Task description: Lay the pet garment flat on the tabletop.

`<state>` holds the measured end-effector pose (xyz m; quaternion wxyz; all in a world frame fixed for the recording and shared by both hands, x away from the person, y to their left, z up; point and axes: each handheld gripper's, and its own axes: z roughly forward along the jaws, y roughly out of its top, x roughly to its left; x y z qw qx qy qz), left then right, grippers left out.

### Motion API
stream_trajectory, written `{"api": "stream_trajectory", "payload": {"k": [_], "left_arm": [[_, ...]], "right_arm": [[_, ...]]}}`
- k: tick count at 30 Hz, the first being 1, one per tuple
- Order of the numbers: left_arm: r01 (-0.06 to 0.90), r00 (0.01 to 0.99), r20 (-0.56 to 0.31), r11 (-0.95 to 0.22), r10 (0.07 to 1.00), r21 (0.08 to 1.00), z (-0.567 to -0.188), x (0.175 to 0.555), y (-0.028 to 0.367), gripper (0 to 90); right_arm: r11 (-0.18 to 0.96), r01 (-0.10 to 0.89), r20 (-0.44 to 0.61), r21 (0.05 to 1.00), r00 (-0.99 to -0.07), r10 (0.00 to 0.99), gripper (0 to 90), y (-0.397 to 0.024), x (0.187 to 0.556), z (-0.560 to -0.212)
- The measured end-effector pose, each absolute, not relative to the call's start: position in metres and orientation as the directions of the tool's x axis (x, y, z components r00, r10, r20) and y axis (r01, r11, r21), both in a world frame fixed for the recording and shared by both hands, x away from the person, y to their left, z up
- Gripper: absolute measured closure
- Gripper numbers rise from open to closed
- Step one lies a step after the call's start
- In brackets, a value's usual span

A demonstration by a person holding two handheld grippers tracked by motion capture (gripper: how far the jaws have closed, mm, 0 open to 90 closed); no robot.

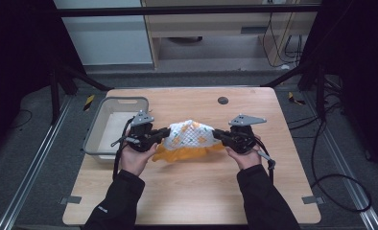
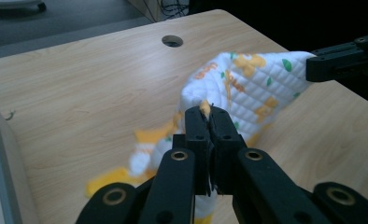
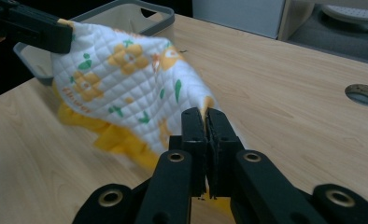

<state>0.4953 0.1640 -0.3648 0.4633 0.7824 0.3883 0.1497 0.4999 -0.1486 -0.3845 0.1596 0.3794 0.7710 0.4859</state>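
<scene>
Quilted cloth is pinched at opposite edges by left gripper and right gripper, stretched between them; basket sits beyond left gripper.

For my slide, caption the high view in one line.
Left hand-held gripper and right hand-held gripper pinch opposite edges of a white quilted, orange-printed cloth above the wooden table.

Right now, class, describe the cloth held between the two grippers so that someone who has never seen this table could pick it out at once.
Start at the wooden table with the grey bin at its left. Just right of the bin, the left gripper and right gripper each pinch one end of the cloth. It is quilted white with orange and green prints and a yellow underside, the one soft, colourful thing there.
</scene>
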Motion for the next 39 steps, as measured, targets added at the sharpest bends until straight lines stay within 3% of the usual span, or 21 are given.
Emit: {"api": "stream_trajectory", "payload": {"k": [8,12,16,17,19,23,27,29,35,39], "left_arm": [[0.575,0.683,-0.181,-0.369,0.707,0.730,-0.430,0.463,0.168,86.9],[0.580,0.701,-0.170,-0.414,0.693,0.701,-0.442,0.449,0.167,85.7],[0.566,0.706,-0.148,-0.426,0.692,0.706,-0.439,0.437,0.171,69.9],[0.540,0.698,-0.125,-0.405,0.705,0.738,-0.430,0.436,0.177,61.4],[0.527,0.692,-0.107,-0.398,0.714,0.751,-0.425,0.437,0.179,59.2],[0.497,0.644,-0.072,-0.346,0.762,0.796,-0.410,0.454,0.182,50.0],[0.525,0.586,-0.015,-0.366,0.810,0.768,-0.424,0.484,0.172,46.6],[0.549,0.562,0.026,-0.397,0.827,0.735,-0.437,0.497,0.165,46.3],[0.603,0.533,0.043,-0.414,0.845,0.682,-0.468,0.515,0.156,44.4],[0.645,0.518,-0.016,-0.378,0.855,0.665,-0.481,0.520,0.160,45.1]], "right_arm": [[0.372,0.572,0.185,0.731,-0.691,0.699,85.8,-0.155,0.471,-0.437],[0.402,0.586,0.196,0.703,-0.704,0.683,84.1,-0.155,0.458,-0.451],[0.430,0.565,0.172,0.704,-0.723,0.669,73.1,-0.157,0.444,-0.461],[0.417,0.555,0.170,0.720,-0.723,0.669,68.8,-0.160,0.440,-0.457],[0.410,0.546,0.164,0.731,-0.723,0.671,65.9,-0.161,0.439,-0.453],[0.343,0.487,0.121,0.804,-0.698,0.706,56.9,-0.165,0.453,-0.427],[0.310,0.466,0.104,0.829,-0.673,0.733,53.0,-0.161,0.477,-0.423],[0.312,0.477,0.098,0.822,-0.658,0.747,52.8,-0.158,0.492,-0.429],[0.341,0.546,0.085,0.765,-0.611,0.787,51.9,-0.148,0.530,-0.466],[0.358,0.577,0.083,0.734,-0.600,0.796,52.5,-0.145,0.538,-0.481]]}}
